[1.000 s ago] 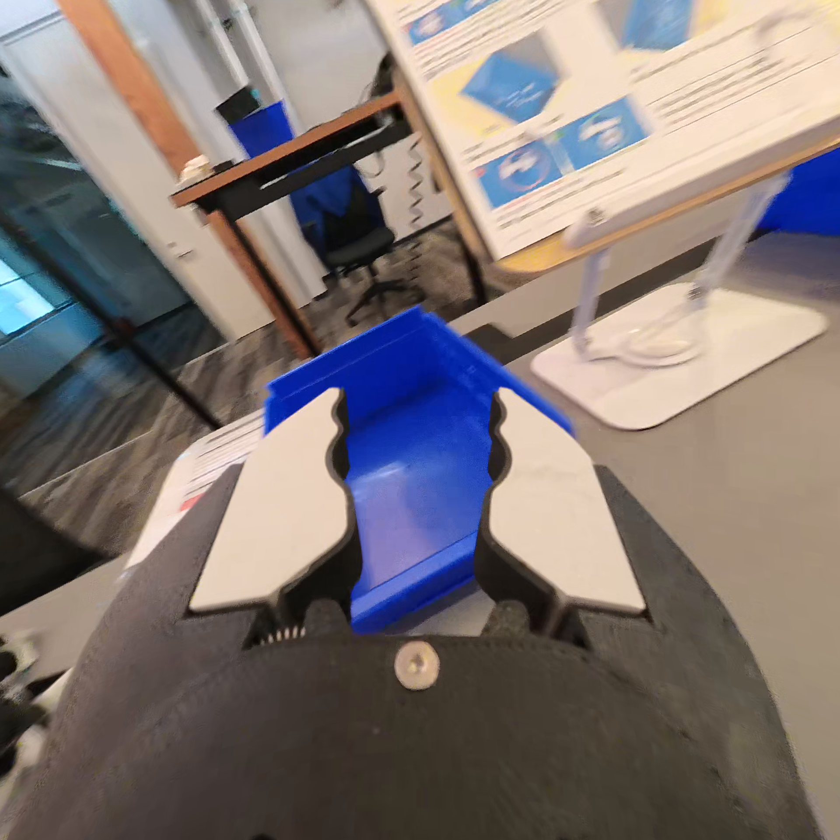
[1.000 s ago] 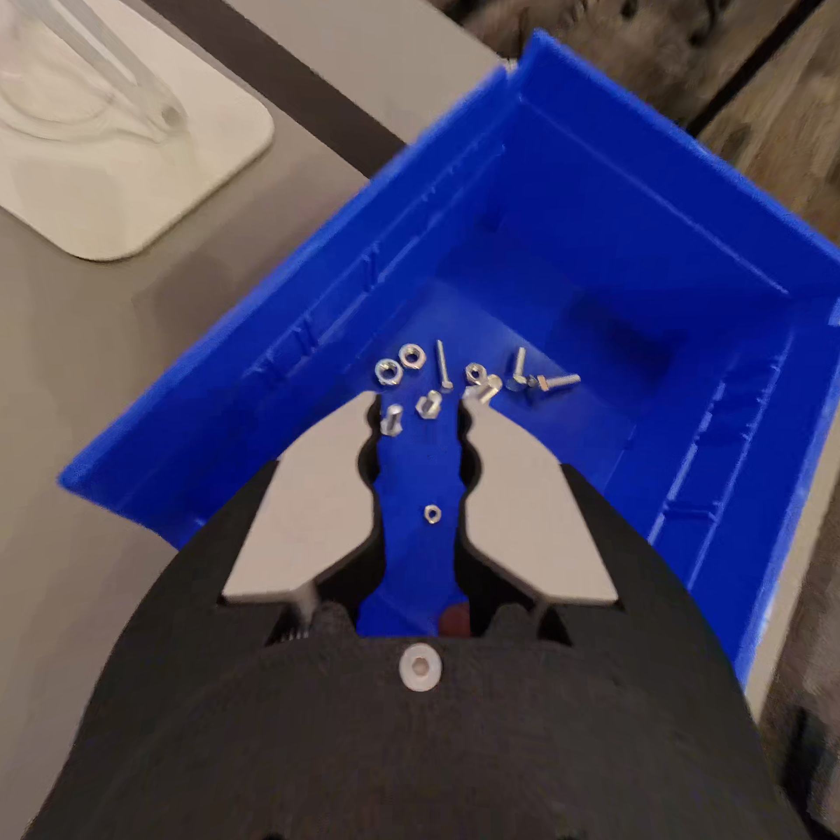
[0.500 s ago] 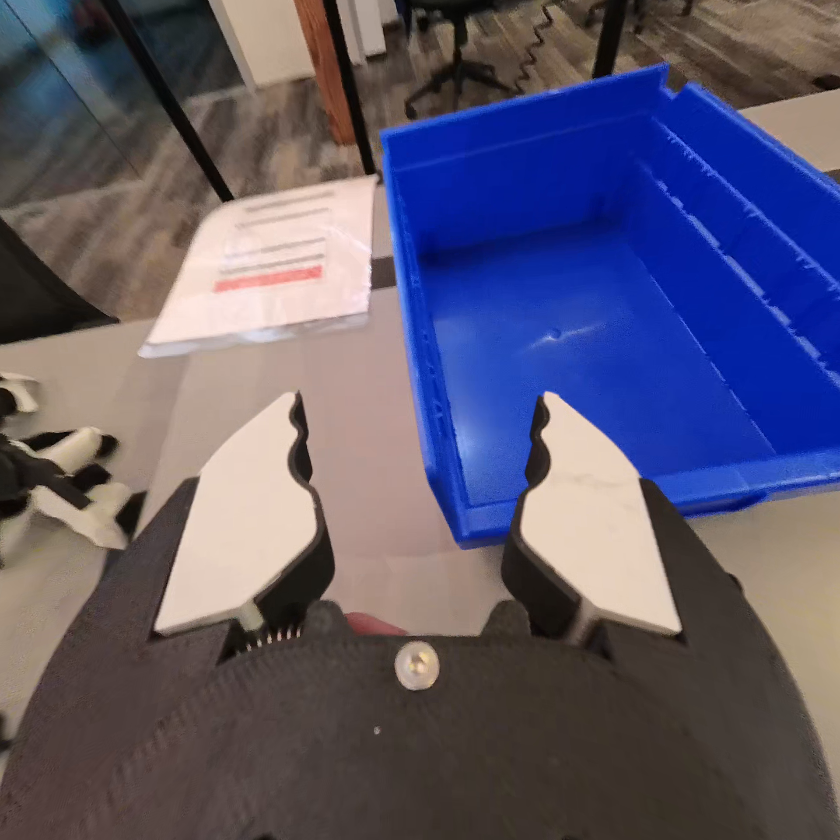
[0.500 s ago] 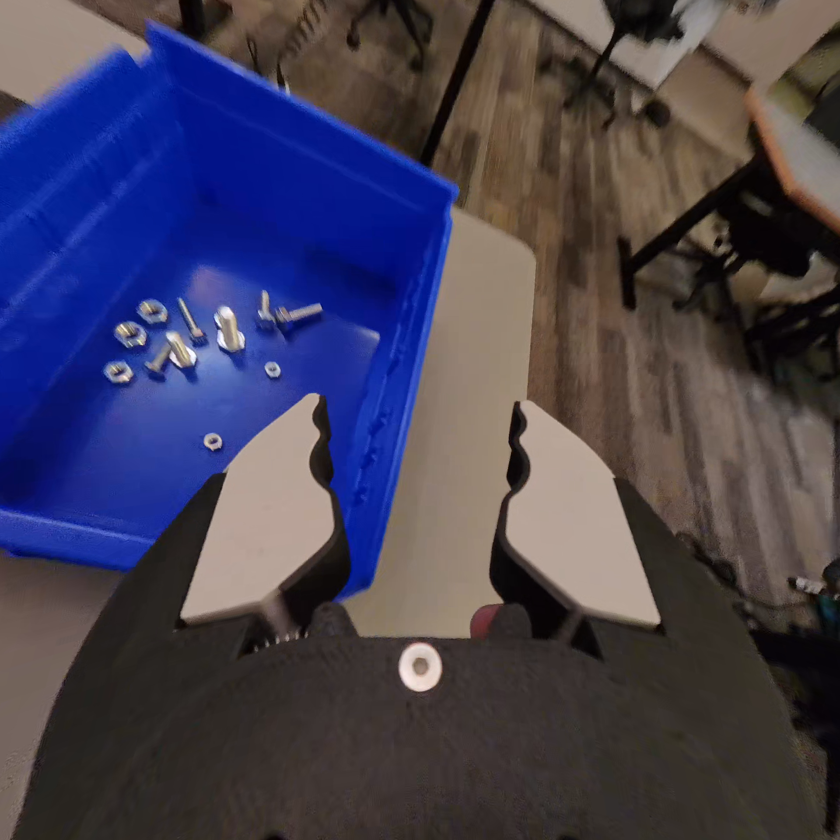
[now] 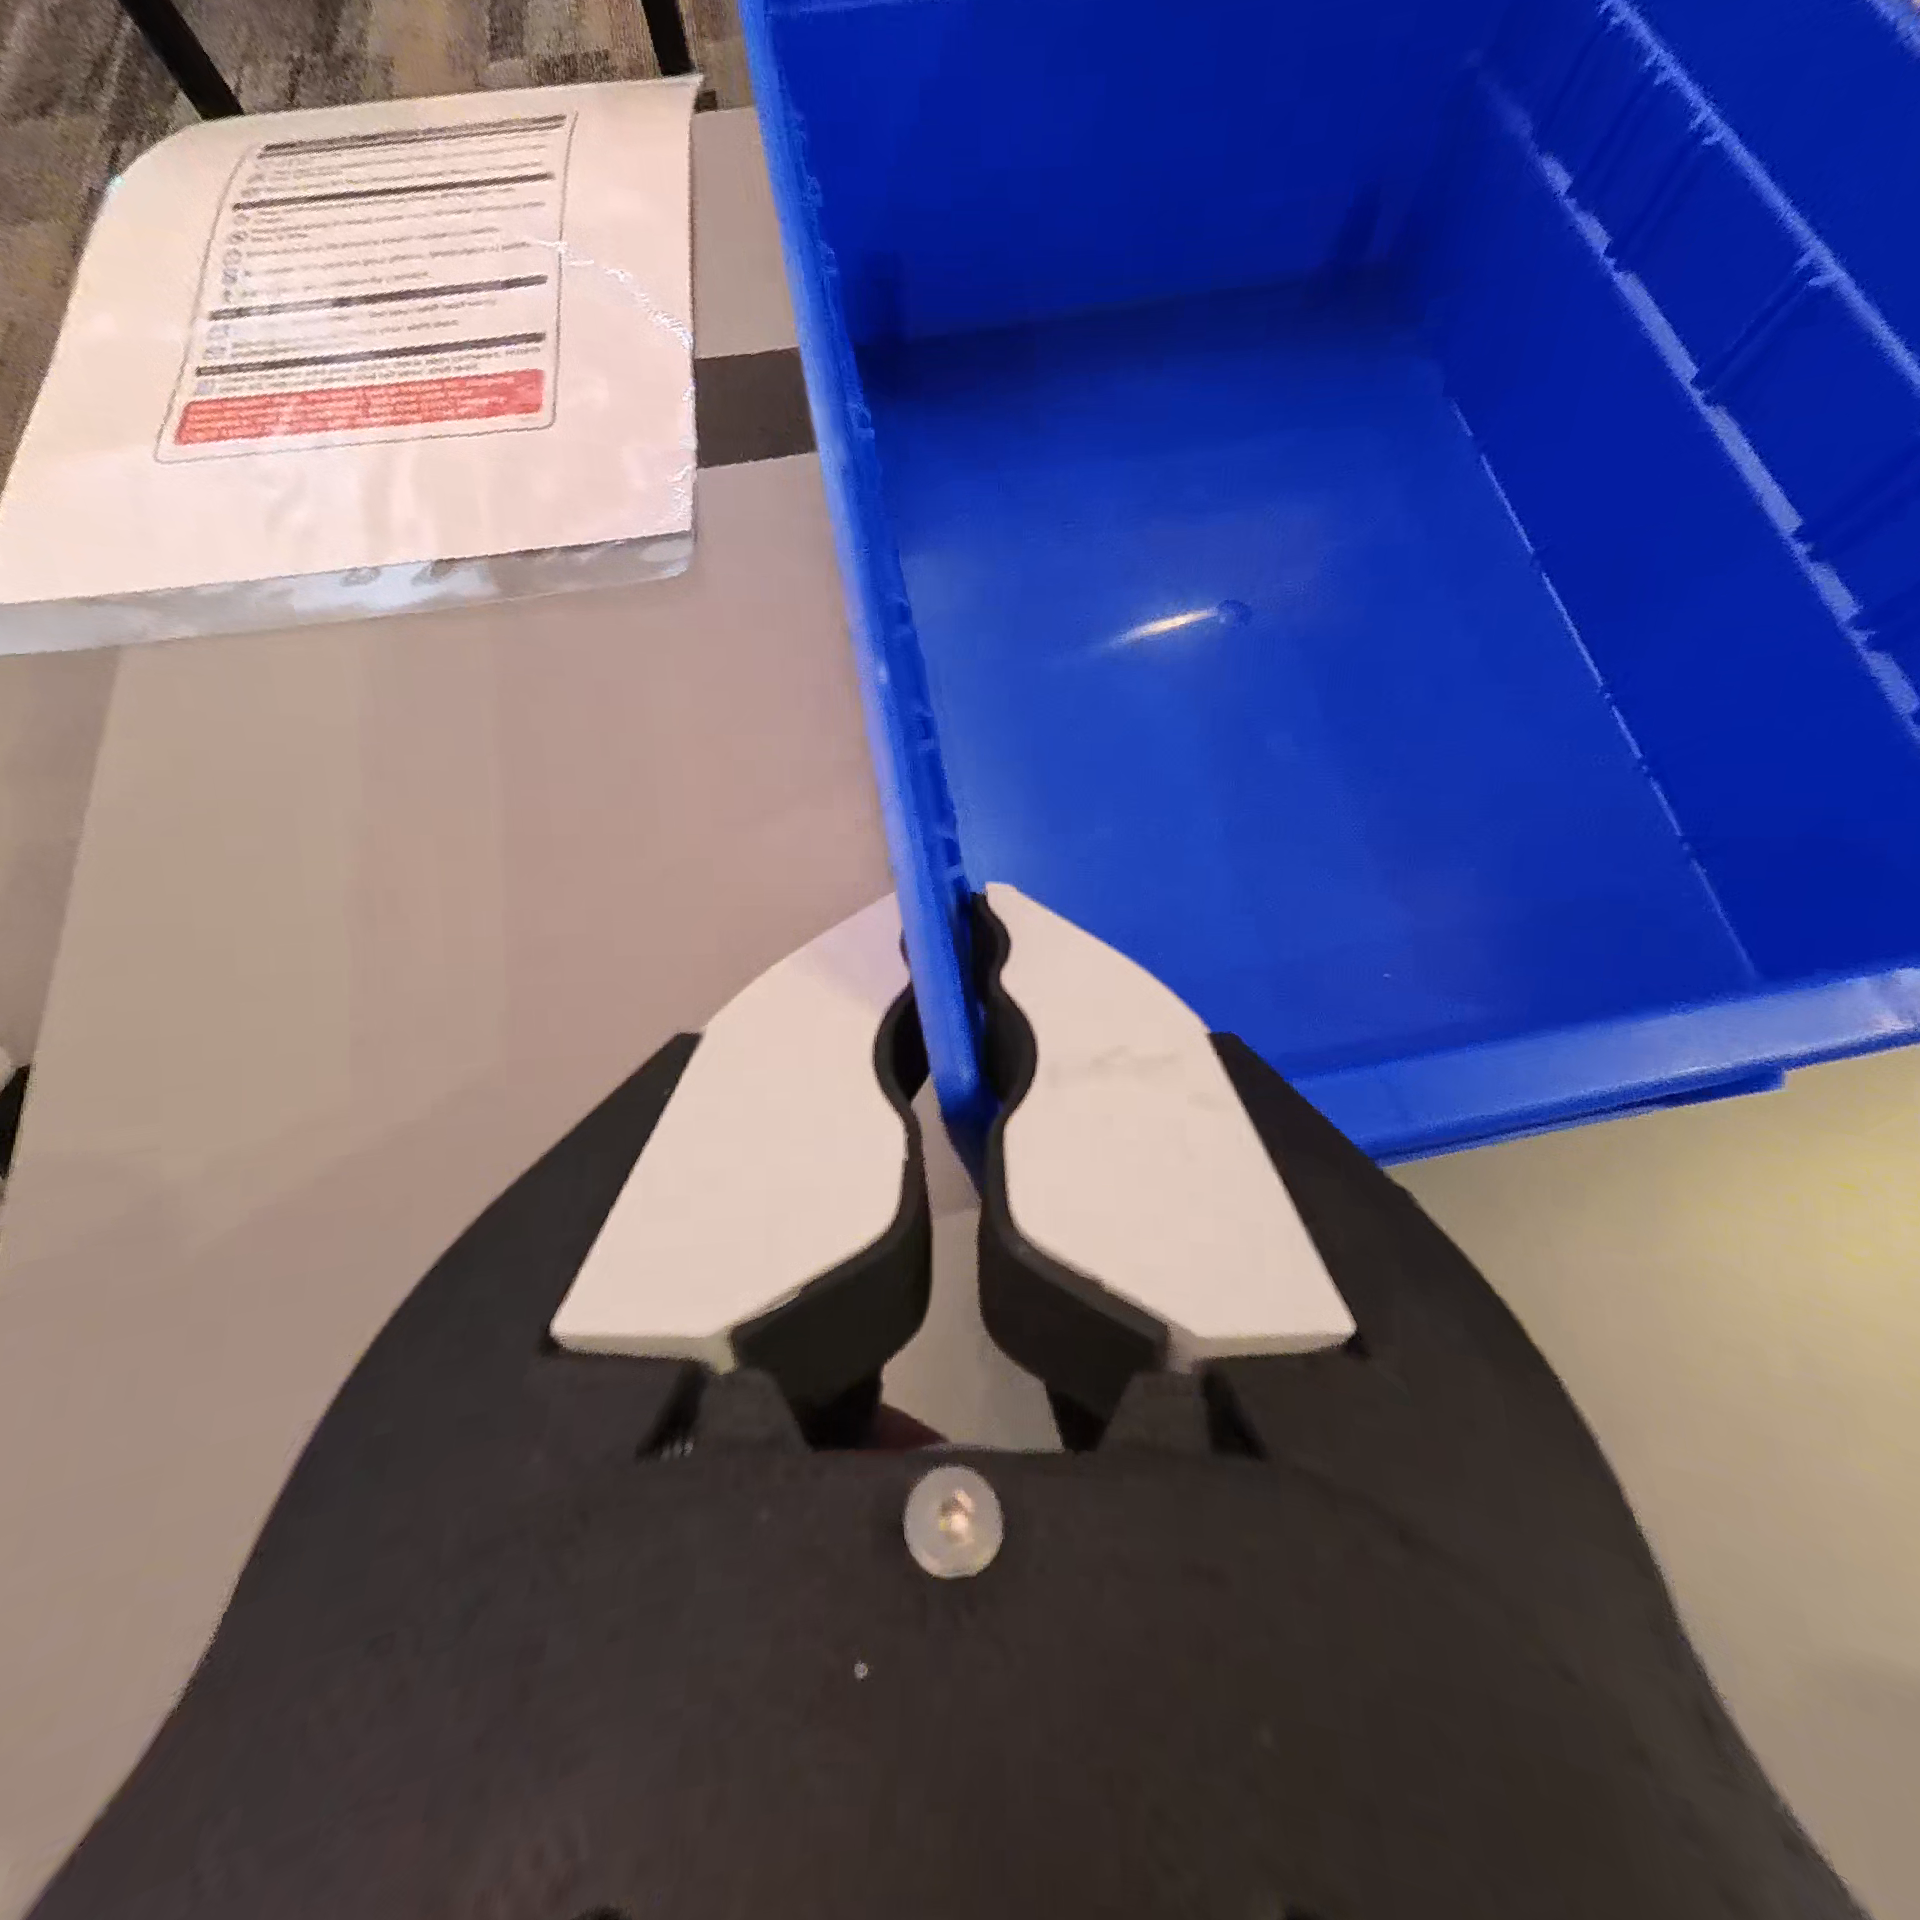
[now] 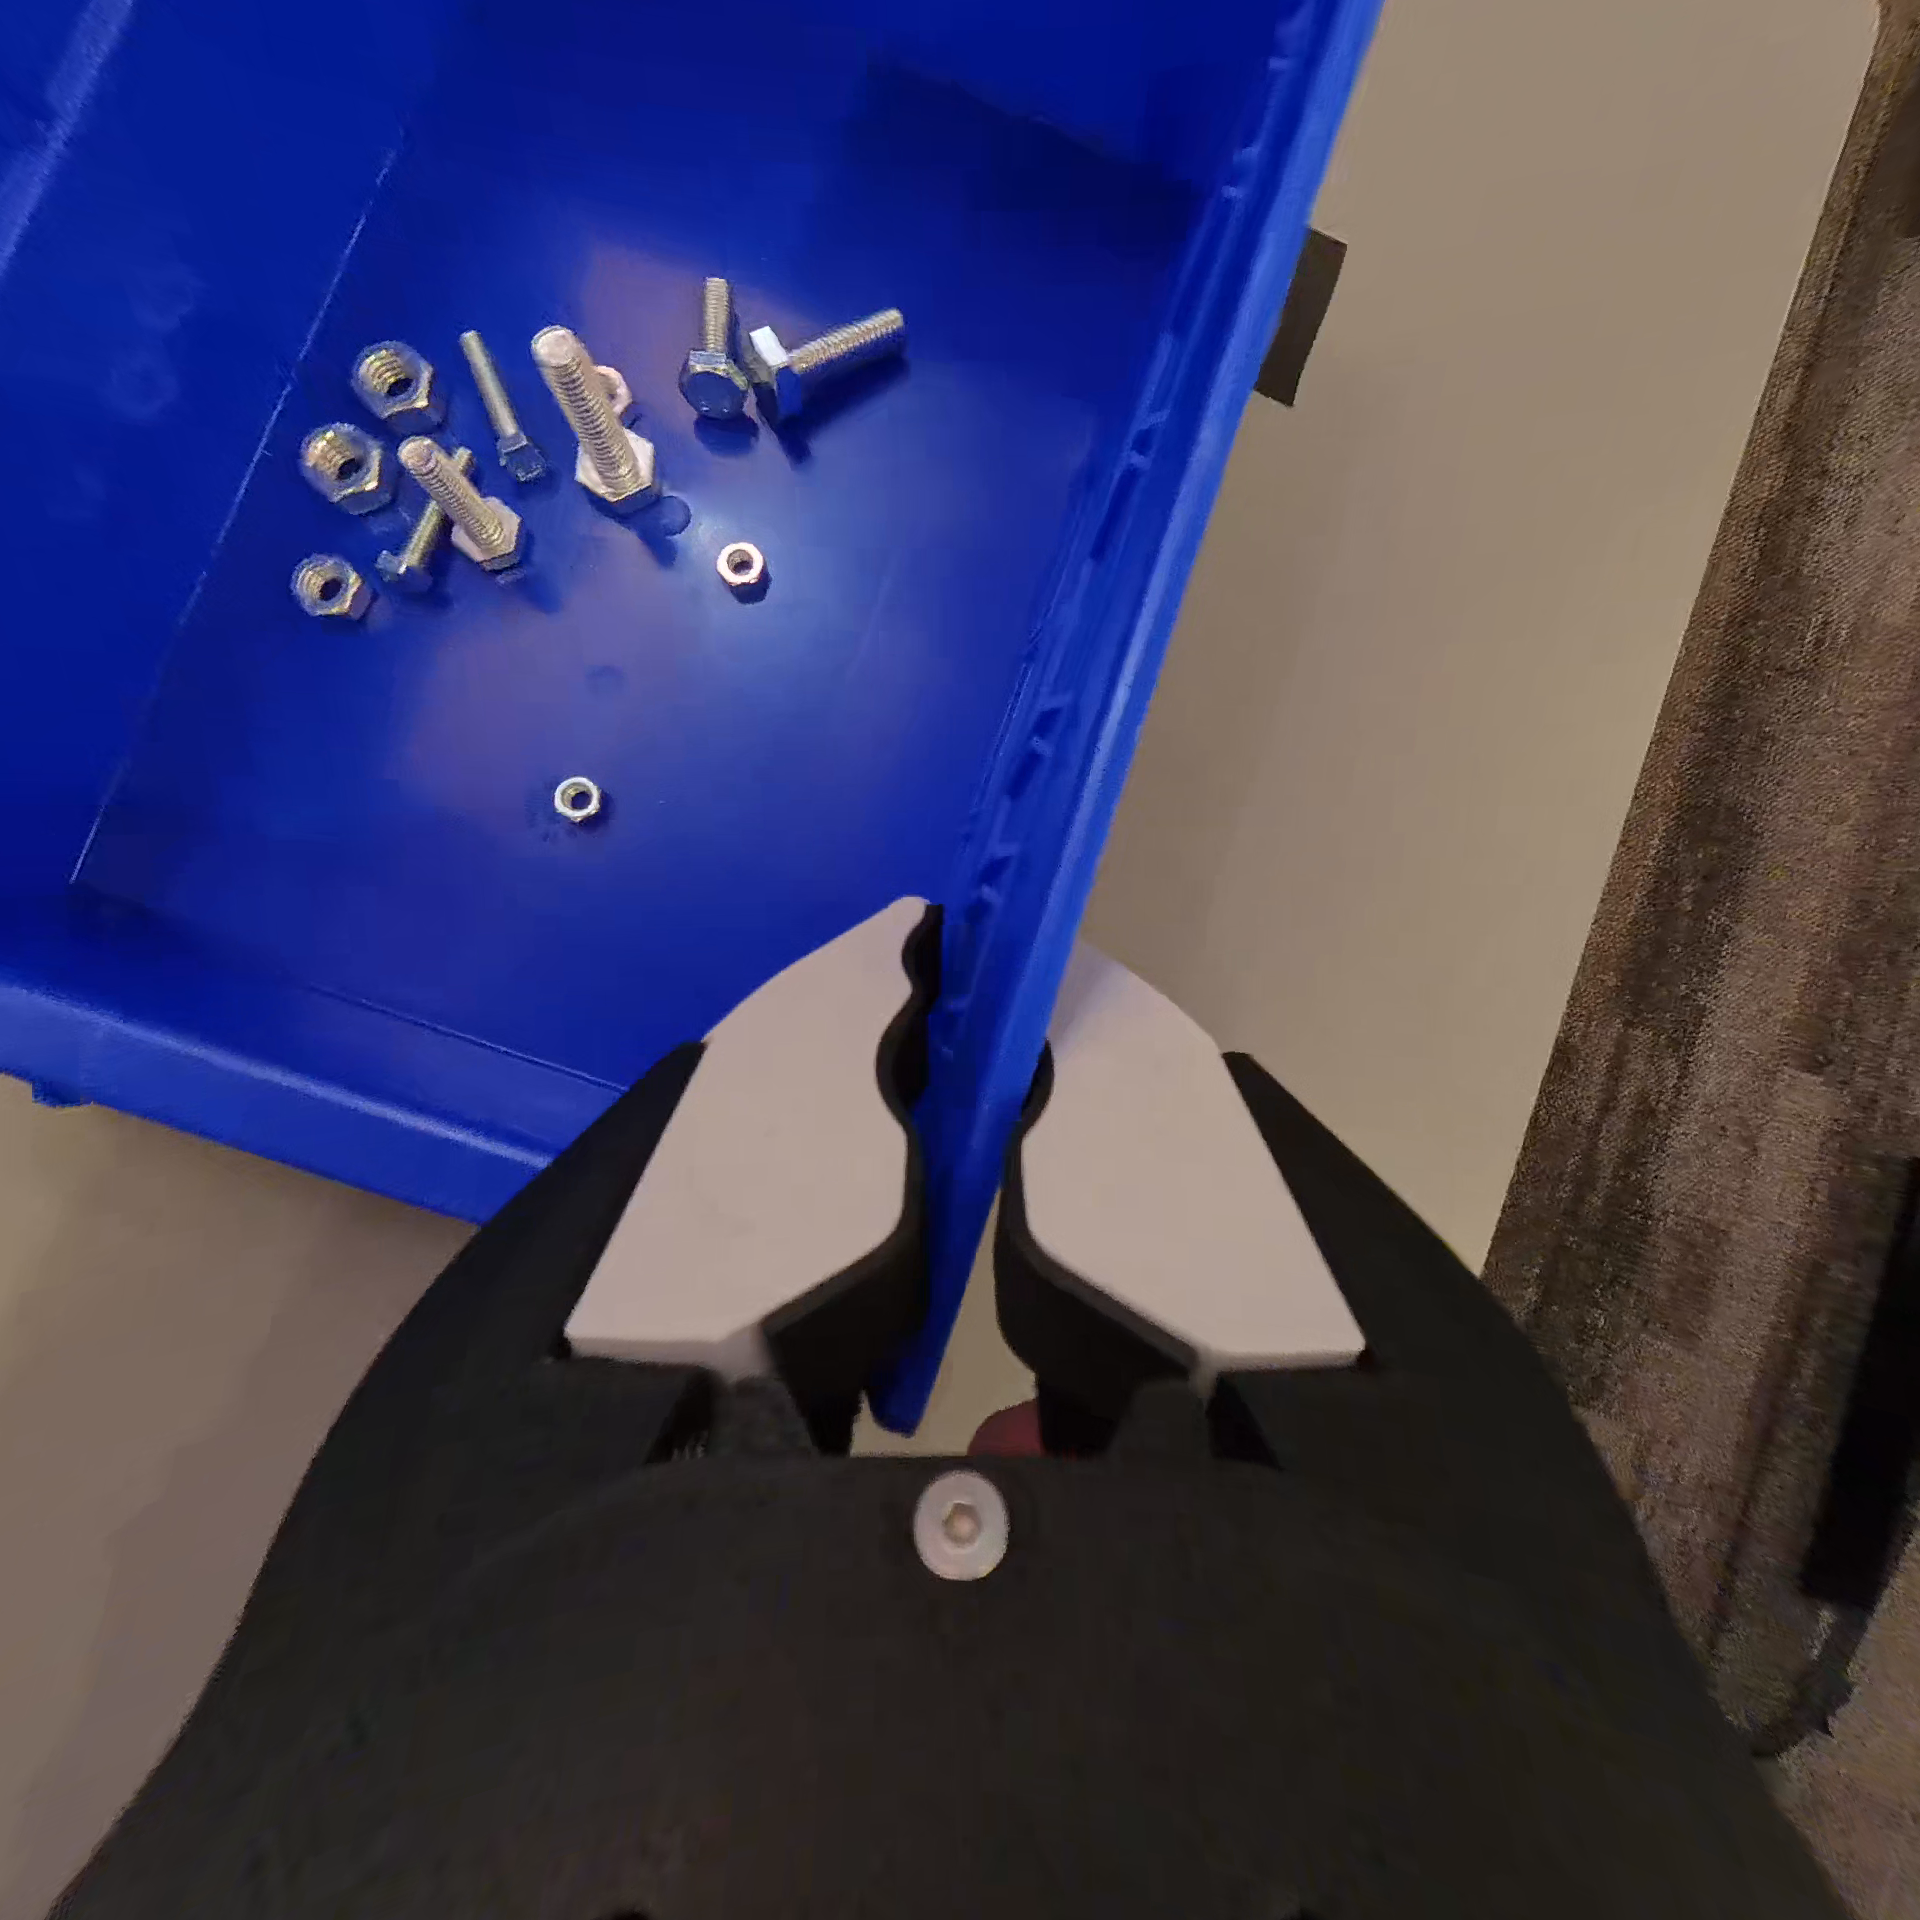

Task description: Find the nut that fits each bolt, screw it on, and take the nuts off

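While our left tongs are closed on the left wall of the blue bin, with one finger outside and one inside, our right tongs are closed on its right wall in the same way. Inside the bin, on the floor, we see several bolts and nuts lying loose, two small nuts apart from the group. Left of the bin, a printed sheet lies on the desk.

Bolts and nuts in bin, upper left of frame; paper left of bin.
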Motion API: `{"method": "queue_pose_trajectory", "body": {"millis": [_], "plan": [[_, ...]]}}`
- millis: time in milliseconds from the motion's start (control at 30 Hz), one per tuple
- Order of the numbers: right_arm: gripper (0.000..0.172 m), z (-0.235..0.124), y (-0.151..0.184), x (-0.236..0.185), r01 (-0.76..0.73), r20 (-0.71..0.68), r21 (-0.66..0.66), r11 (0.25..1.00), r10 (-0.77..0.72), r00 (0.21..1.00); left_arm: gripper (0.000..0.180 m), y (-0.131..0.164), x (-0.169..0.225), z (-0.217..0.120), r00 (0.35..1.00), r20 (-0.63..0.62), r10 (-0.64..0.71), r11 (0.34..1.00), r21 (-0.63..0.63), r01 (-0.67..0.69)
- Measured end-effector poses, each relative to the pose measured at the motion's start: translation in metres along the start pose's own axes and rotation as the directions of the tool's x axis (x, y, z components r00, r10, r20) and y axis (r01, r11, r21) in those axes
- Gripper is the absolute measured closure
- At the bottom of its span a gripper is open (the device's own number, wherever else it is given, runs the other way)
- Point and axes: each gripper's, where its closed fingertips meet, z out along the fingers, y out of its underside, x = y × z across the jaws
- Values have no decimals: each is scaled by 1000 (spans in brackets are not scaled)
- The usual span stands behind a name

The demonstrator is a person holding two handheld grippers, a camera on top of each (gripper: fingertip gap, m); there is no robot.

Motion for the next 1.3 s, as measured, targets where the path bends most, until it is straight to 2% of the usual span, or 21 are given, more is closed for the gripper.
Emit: {"method": "queue_pose_trajectory", "body": {"millis": [200,433,700,967,1300], "plan": [[165,-7,9,-6,30,45,-11,1000,-29,999,177,4,4,-23,1000,-27,-15,997,69,17],[165,-37,45,-35,107,119,-27,994,-103,987,176,2,10,-99,999,-34,-33,973,228,40],[165,-78,91,-90,259,230,-29,965,-246,942,176,27,13,-170,1000,15,-18,954,299,13],[165,-94,104,-183,416,376,9,909,-389,841,176,42,-5,-239,995,25,-96,907,414,77],[166,-69,51,-340,488,526,63,871,-444,725,176,46,-39,-294,985,76,-155,860,500,97]]}}
